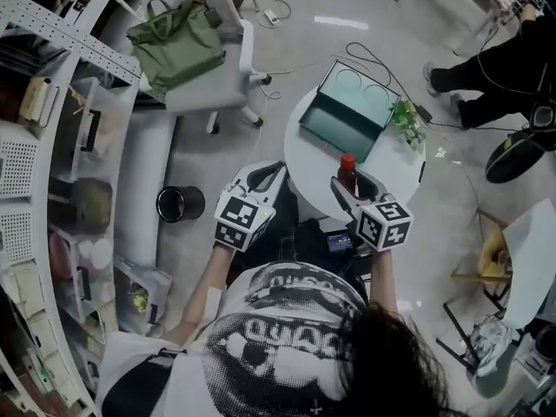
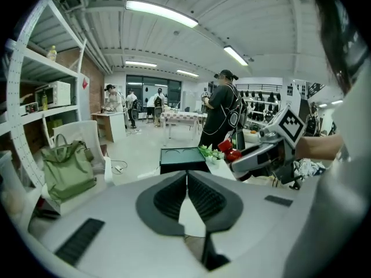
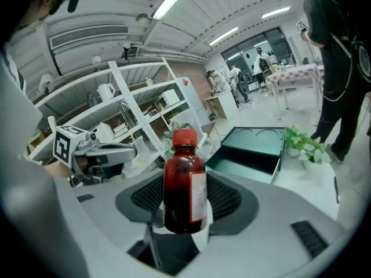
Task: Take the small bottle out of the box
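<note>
Small bottle [image 3: 184,184], red cap, dark red contents, white label: upright in the right gripper [image 3: 185,200], ribbed fingers [image 3: 229,198] closed on its lower body from both sides, cap and shoulder clear above them. In the head view it sits over the near edge of the round white tabletop [image 1: 304,159], well apart from the box [image 1: 343,111]. Can't tell whether its base touches the tabletop or hangs just over it. Box is teal, open, lid folded back, toward the far edge of the tabletop; nothing else made out inside it. Small green plant [image 1: 406,120] just beside the box at the far right edge. Left gripper [image 2: 186,197] is empty, fingers [image 2: 168,198] pressed together, parked off the tabletop's near-left edge, not involved. Step read: extraction looks done, bottle is out of the box and in hand, so this is the carry/place phase. Next move, my guess: pick a bare spot on the near part of the tabletop, lower the bottle straight down with it kept vertical, confirm the base is seated, then part the fingers and back off without clipping the cap. Risk: near edge is close, so a sloppy release could tip it off the tabletop.
</note>
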{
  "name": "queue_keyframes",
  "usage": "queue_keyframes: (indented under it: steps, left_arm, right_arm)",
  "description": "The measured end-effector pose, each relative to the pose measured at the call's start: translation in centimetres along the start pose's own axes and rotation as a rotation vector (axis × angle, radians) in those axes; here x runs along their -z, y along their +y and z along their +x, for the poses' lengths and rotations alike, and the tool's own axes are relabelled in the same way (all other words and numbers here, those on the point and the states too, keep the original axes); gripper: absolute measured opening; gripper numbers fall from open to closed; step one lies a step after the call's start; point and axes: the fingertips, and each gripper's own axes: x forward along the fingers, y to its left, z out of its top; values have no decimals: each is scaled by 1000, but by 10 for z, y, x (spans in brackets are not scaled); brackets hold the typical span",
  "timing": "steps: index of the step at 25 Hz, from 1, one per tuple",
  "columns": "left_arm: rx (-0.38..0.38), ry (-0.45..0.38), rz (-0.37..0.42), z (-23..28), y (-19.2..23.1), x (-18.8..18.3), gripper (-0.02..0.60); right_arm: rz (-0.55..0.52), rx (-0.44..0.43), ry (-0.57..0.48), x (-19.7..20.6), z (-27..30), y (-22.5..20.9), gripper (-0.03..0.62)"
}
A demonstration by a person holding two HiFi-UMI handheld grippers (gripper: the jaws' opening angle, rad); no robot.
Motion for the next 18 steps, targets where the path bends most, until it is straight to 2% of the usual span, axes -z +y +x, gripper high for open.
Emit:
queue_keyframes:
  steps: [12,18]
  left_arm:
    - [-53,20,-34,-42,-36,17,15]
    - [-75,33,-67,-56,-36,31,15]
  right_arm:
    - [-1,-106,12,21,-9,38,224]
    - [-8,-136,38,26,1,49,224]
